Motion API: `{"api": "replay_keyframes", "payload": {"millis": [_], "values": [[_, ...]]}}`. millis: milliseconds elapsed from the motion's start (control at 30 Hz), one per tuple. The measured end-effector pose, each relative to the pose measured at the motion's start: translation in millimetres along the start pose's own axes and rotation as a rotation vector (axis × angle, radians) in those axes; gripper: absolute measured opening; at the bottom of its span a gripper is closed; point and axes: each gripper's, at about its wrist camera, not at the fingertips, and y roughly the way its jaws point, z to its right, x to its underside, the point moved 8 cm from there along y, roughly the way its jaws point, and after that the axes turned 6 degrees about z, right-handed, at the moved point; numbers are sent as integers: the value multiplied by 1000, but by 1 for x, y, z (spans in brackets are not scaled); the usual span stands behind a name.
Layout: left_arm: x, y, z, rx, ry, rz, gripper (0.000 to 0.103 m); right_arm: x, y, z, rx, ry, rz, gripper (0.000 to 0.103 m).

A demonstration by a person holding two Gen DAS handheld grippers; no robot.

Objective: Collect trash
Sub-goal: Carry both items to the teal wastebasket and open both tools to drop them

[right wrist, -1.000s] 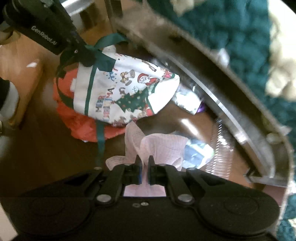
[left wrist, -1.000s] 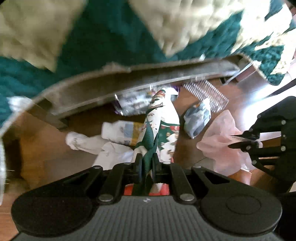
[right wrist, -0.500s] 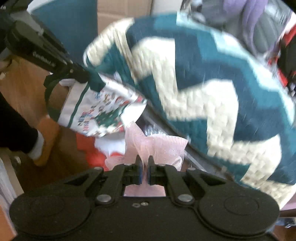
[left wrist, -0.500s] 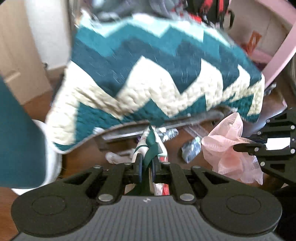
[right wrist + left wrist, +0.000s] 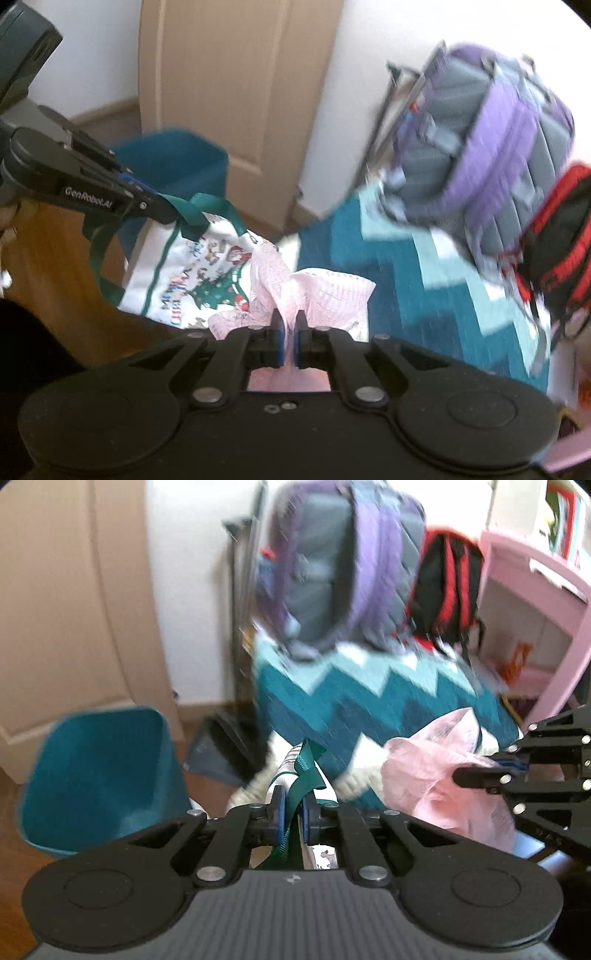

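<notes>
My left gripper (image 5: 293,808) is shut on the green strap (image 5: 303,779) of a white Christmas-print bag (image 5: 192,280), which hangs below it. In the right wrist view that same gripper (image 5: 168,218) shows at the left, pinching the strap (image 5: 195,214). My right gripper (image 5: 290,332) is shut on a crumpled pink tissue paper (image 5: 317,291). From the left wrist view the tissue (image 5: 439,771) hangs from the right gripper (image 5: 461,775) at the right. A teal bin (image 5: 99,775) stands open on the wooden floor at the lower left, also visible behind the bag (image 5: 177,158).
A chair draped with a teal and cream zigzag blanket (image 5: 369,709) stands ahead, with a purple-grey backpack (image 5: 340,572) and a red-black backpack (image 5: 447,590) hung on it. A pink shelf unit (image 5: 535,627) is at the right. A beige door (image 5: 236,88) and white wall lie behind.
Both grippers have risen from the floor under the chair, lifting the bag and the pink tissue with them. The view now looks over the blanket to the backpacks, and the teal bin has come into sight.
</notes>
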Motion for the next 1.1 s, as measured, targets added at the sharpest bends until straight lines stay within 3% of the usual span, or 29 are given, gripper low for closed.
{"api": "replay_keyframes", "payload": {"millis": [333,533,833,1100], "values": [[-70,-69,-101,-154,-33,174,8,-120,38,-54,-47,-56,141,4],[-75,-75,-164,-248,-55,196,8,-164,94,-88,-100,-19,147,4],[-29,-18,-230,-322,-89,84,9,-175,194,-130,-152,24,90,4],[7,38,-246,-299,-135,-20,9,-146,259,-137,-162,24,-20,6]]}}
